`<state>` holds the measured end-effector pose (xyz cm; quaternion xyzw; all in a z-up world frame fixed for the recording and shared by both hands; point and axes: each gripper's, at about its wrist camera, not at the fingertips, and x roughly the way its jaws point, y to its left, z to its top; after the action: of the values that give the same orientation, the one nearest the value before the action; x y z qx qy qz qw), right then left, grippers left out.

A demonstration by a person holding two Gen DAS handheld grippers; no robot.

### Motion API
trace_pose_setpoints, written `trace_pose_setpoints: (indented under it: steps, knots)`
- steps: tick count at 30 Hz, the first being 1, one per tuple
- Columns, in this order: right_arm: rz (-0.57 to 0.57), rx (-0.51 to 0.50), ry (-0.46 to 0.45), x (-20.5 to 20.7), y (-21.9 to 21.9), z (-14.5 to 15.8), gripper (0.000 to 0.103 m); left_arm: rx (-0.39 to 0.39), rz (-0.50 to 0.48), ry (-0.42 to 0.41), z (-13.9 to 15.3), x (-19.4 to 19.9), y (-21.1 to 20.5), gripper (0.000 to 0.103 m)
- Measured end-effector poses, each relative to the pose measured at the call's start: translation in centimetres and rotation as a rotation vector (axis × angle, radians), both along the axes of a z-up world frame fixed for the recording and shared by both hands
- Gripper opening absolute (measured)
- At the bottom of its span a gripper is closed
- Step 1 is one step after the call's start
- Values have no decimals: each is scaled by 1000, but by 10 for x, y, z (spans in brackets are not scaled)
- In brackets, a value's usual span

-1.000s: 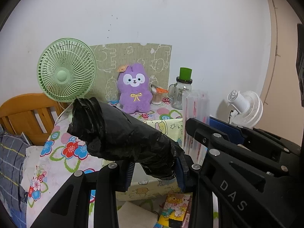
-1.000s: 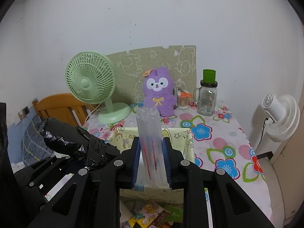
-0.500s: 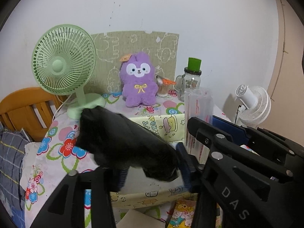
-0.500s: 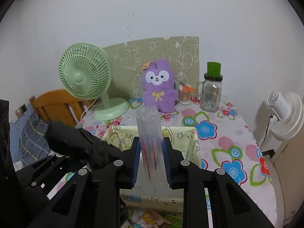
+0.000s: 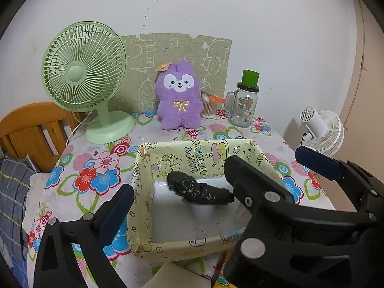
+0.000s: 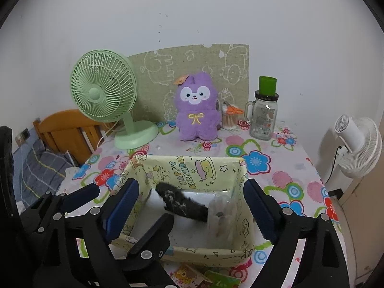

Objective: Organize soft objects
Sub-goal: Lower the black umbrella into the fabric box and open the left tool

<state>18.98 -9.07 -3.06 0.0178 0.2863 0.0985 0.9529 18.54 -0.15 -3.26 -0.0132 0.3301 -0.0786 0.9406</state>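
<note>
Right wrist view shows the flowered counter [image 6: 283, 175] bearing the yellow box [image 6: 192, 172]; inside lie the black bag roll [image 6: 182, 202] and, at its 3 o'clock, the clear bag roll [image 6: 219, 212]. Both drops look done: left gripper [image 5: 177, 182] and right gripper [image 6: 192, 206] fingers are opening wide, empty. Next, I judge, both should lift clear.

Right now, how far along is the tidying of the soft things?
Done: the black bag roll and clear bag roll lie in the yellow box. In hand: nothing; left gripper and right gripper are opening, empty. Possibly left: the purple plush, on the table.
</note>
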Motion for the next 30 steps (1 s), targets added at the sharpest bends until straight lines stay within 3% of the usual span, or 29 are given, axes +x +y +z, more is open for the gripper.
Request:
trace_pose_setpoints:
  steps: [14, 30]
  knots:
    - [-14, -1, -15, -23, -3, 6, 102, 16, 6, -41, 9, -28, -3, 103]
    - [-24, -25, -82, -64, -2, 27, 103, 25, 24, -91, 27, -68, -3, 103]
